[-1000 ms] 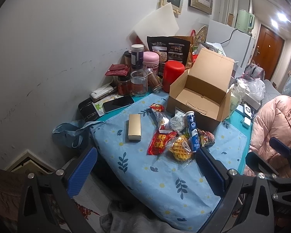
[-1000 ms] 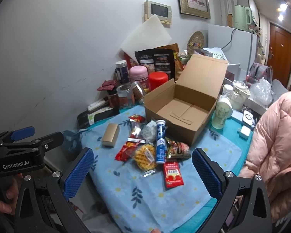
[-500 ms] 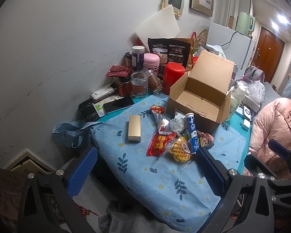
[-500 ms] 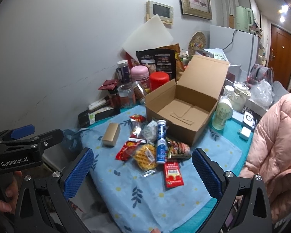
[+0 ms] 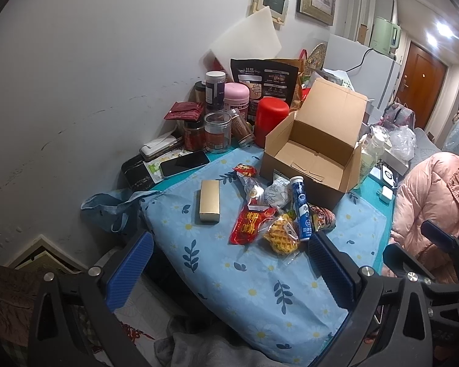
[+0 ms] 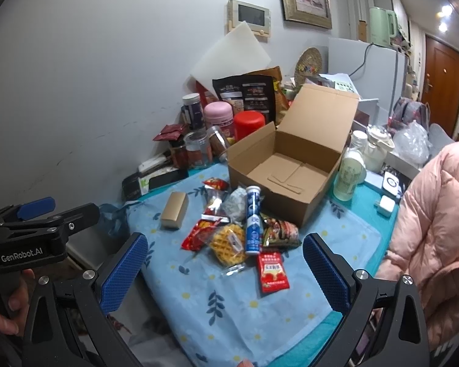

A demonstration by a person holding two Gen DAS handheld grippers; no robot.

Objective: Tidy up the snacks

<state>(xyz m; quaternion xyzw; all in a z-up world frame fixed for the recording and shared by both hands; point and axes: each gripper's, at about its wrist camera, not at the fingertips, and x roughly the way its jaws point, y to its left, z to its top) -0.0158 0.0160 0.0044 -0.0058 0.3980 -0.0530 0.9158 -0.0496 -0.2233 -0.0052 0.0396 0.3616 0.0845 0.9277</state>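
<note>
An open cardboard box (image 5: 315, 165) (image 6: 290, 177) stands empty on a blue flowered cloth (image 5: 244, 275). In front of it lie a gold box (image 5: 210, 196) (image 6: 175, 209), a blue tube (image 5: 301, 208) (image 6: 253, 219), a waffle pack (image 5: 281, 235) (image 6: 228, 243), a red packet (image 5: 249, 220) and another red packet (image 6: 272, 271), among several snacks. My left gripper (image 5: 229, 269) hangs open, short of the cloth's near edge. My right gripper (image 6: 223, 272) is open too, above the near part of the cloth. Neither holds anything.
Jars, a red canister (image 5: 271, 120), a pink tub (image 5: 236, 98) and a black bag (image 5: 264, 82) crowd the back by the wall. A phone (image 5: 184, 163) lies at left. A bottle (image 6: 349, 171) stands right of the box. A person's pink sleeve (image 6: 437, 220) is at right.
Both views have shifted only slightly; the grippers stay open and no snack has moved.
</note>
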